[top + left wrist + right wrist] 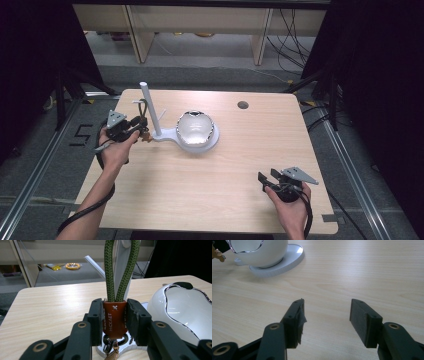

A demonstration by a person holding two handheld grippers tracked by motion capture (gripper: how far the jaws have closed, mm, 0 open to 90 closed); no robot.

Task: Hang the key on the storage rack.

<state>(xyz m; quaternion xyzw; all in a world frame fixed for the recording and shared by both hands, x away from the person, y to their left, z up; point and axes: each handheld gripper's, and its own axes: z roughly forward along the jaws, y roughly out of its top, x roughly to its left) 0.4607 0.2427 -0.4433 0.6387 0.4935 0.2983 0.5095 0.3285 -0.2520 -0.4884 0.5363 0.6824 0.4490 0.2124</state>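
While your left gripper (115, 322) fingers squeeze the brown leather tab (114, 319), the green cord loop (119, 270) could slip. Tug gently. Your right gripper (325, 320) fingers are apart, holding nothing.

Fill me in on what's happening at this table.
A person works with two handheld grippers. The left gripper is shut on the brown leather tab of a keychain with a green cord loop, beside a white stand with an upright post. The right gripper hangs open above bare table.

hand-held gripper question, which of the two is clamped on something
The left hand-held gripper: its jaws pinch the keychain's brown leather tab. The right hand-held gripper is open over bare table.
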